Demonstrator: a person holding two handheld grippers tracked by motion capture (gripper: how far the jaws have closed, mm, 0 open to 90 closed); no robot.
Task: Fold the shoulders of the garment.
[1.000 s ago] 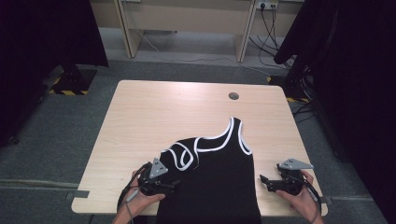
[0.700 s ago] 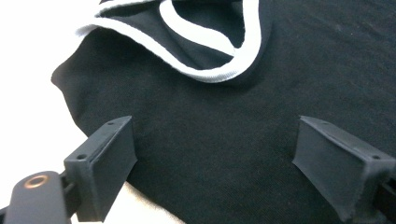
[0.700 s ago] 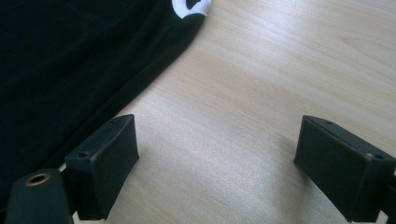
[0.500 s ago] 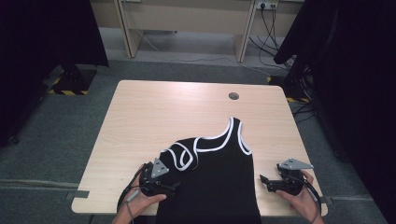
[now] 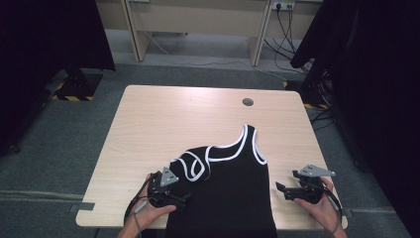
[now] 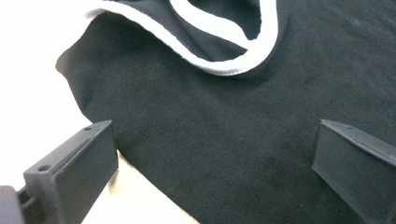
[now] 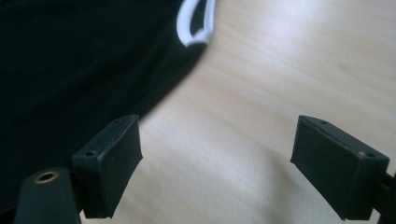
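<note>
Progress looks partial: at the left, we find the left gripper (image 5: 184, 198) with jaws just opened wide over the near left edge of the black tank top (image 5: 228, 188), gripping nothing. The top lies on the table (image 5: 163, 119) with one strap folded inward; the right gripper (image 5: 280, 190), also open and empty, rests beside its right edge, so we judge further folding remains.

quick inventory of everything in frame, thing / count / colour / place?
tank top: 1, black with white trim, near half of the table, hem hanging over the near edge
table: 1, light wood, centre, round hole near its far edge
desk: 1, pale, beyond the table
cables: several, dark, on the grey floor at far right
black curtains: both sides
left gripper: 1, black, open, jaws have just been opening, over the tank top's left edge
right gripper: 1, black, open, over bare table right of the tank top
</note>
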